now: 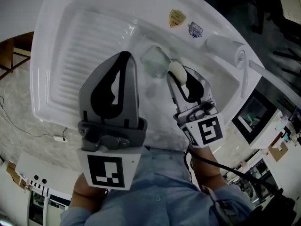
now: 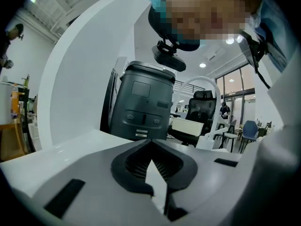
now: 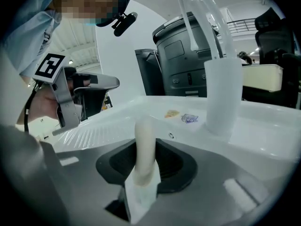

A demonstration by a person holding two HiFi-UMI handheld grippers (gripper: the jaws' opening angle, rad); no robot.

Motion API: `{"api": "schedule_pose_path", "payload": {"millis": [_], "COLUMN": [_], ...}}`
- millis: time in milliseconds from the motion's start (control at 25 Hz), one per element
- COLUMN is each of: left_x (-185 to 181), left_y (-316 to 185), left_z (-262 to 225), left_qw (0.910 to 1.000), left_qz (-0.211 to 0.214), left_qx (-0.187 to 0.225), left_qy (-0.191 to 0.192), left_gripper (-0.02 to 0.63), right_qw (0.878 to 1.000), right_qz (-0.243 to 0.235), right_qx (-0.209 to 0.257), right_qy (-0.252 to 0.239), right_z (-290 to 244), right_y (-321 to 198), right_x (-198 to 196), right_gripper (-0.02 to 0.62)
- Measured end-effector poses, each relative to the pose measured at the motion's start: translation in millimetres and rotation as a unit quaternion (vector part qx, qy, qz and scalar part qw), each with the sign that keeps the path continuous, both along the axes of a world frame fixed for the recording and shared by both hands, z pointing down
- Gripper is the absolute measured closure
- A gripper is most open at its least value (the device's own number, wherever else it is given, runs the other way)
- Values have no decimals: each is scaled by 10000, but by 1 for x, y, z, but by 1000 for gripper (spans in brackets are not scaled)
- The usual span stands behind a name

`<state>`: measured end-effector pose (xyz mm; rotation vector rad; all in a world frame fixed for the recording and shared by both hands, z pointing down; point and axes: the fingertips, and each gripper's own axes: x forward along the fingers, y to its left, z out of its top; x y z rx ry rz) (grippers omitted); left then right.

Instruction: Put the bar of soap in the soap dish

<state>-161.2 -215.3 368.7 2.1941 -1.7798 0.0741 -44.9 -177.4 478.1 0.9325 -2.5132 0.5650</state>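
A cream bar of soap (image 1: 177, 69) stands on edge between the jaws of my right gripper (image 1: 181, 75), which is shut on it over the white sink basin (image 1: 155, 121). In the right gripper view the soap (image 3: 144, 145) rises upright from between the dark pads. A pale translucent soap dish (image 1: 153, 60) lies in the basin, just left of the soap and beyond it. My left gripper (image 1: 124, 55) hovers over the ribbed drainboard (image 1: 80, 60) with its jaws shut on nothing. In its own view its tips (image 2: 151, 142) meet.
A white faucet (image 1: 225, 46) with a curved spout stands at the sink's right rim, close to the right gripper; it also shows as a faucet (image 3: 221, 93) in the right gripper view. Two stickers (image 1: 186, 24) sit on the back rim. A dark grey bin (image 2: 141, 102) stands beyond the sink.
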Motion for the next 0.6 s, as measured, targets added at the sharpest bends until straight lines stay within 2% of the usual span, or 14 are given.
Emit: {"api": "schedule_pose_path", "payload": {"millis": [200,440,600], "left_x": [-6,9,0], "left_y": [-1,-10,-10], "left_z": [8,30,29], "left_qw": [9999,9997,9996], "left_qz": [-85,-109,-108], "left_qx": [-72,-171,-231], "left_qy": [131,148,140], "left_gripper": [601,601,601], "right_qw": [9998,9993,9990], "right_qz": [-90,-98,-135], "right_qx": [-160,-286,-331], "right_qy": [123,208,273], "right_z": [21,56,64], "right_y": [1,-7,-7], "right_x": [-4,15,6], "right_gripper": [485,485,485]}}
